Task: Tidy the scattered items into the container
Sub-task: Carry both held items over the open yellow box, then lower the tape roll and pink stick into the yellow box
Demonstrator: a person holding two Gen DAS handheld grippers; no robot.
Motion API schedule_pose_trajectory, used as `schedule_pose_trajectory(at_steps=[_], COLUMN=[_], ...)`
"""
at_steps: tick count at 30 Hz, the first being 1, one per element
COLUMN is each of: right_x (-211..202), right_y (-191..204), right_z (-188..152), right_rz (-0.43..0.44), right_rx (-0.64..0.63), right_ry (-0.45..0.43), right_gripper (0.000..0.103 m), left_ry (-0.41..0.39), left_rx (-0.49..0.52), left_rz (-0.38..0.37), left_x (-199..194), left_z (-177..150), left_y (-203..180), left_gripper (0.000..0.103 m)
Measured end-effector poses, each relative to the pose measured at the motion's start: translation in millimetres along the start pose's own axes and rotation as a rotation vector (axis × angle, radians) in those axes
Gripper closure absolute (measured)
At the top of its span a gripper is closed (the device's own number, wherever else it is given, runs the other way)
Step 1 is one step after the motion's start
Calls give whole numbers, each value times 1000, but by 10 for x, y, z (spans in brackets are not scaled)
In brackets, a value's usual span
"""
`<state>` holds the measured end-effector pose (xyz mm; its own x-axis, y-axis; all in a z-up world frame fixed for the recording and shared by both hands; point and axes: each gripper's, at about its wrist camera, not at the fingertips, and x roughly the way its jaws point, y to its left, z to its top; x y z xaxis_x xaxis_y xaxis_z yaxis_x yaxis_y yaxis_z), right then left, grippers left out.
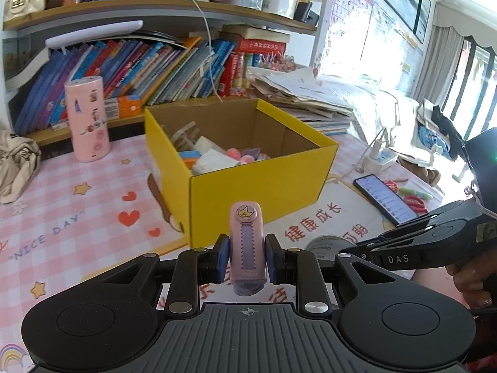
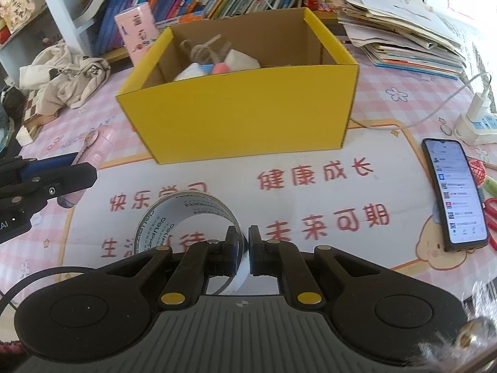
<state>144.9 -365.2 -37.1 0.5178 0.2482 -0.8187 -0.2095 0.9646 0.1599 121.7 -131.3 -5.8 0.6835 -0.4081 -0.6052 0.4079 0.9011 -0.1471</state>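
Our left gripper point(image 1: 247, 258) is clenched on a small pink plastic cutter with a purple toothed slider and a crown sticker point(image 1: 247, 242), blue pads pressing both its sides, cutter standing roughly upright between them. Our right gripper point(image 2: 243, 250) is pinched on the wall of a clear packing-tape roll with printed lettering point(image 2: 186, 217), one finger inside the ring and one outside, so the roll hangs off to the left of the fingers. Both loads are clear of the tabletop, in front of the open yellow cardboard box point(image 2: 242, 118), neither one over its rim. In the left view the right gripper comes in from the right edge with the tape roll at its tip; in the right view the left gripper sits at the left edge with the cutter sticking out. The box already holds mixed bits: white blocks, pink round pieces, pale wooden strips. It sits on a pink checked tablecloth point(image 1: 62, 211) and partly on a white mat with red characters point(image 2: 310, 192). Right of the mat lie a lit smartphone point(image 2: 455, 192) and red scissors point(image 2: 492, 214). A pink cylindrical container with stickers point(image 1: 87, 118) stands left of the box, in front of a shelf of books.
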Motion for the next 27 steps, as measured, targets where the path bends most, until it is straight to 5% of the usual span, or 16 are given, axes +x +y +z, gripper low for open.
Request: schedule_pose_trajectory(at_steps=[17,27], right_x=[51,-306], right_y=[-495,-847], right_z=[299,768], right_rz=[28,107], right_rx=[-23,-12], right_ry=[-22,-165], right_gripper=[96,96], left_ry=[-10,-83], left_rx=[1,-18], left_rz=[-16,28], left_x=[415,559], left_z=[338,686], left_y=[-360,-423], left_gripper=[80,80])
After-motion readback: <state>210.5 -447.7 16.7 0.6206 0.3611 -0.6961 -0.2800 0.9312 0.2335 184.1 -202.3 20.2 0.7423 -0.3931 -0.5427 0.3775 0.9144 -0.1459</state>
